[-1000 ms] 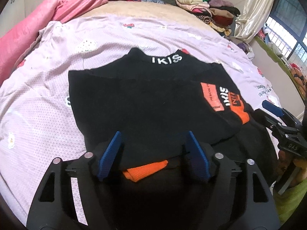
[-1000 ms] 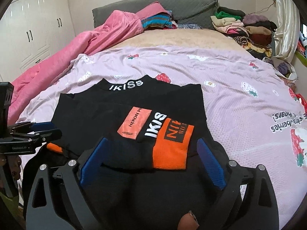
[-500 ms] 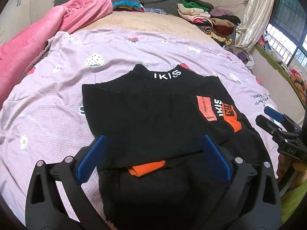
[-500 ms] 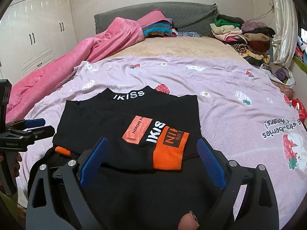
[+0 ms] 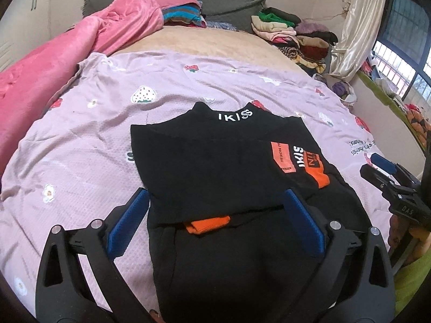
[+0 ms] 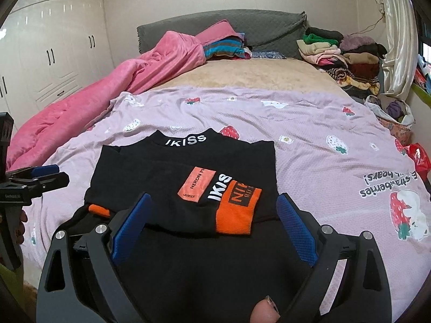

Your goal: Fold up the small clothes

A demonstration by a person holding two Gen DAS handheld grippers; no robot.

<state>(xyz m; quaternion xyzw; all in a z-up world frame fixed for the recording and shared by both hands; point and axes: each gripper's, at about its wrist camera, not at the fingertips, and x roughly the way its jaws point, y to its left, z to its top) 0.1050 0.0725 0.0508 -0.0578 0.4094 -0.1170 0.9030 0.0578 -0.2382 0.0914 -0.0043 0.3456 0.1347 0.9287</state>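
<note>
A black top with a white "IKISS" collar lies flat on the lilac strawberry sheet, both sleeves folded in over the body. One orange cuff lies at its lower left, the other orange cuff at the right. My left gripper is open and empty above the top's lower part. My right gripper is open and empty above the right sleeve. Each gripper shows in the other's view, the right gripper and the left gripper.
A pink blanket lies along the left side. Folded clothes are stacked at the far right by the curtain. A grey headboard and striped clothes are at the back. White wardrobes stand at left.
My left gripper has opened wide and drawn back and up from the top. My right gripper, open throughout, has also drawn back and lifted. The top has not moved.
</note>
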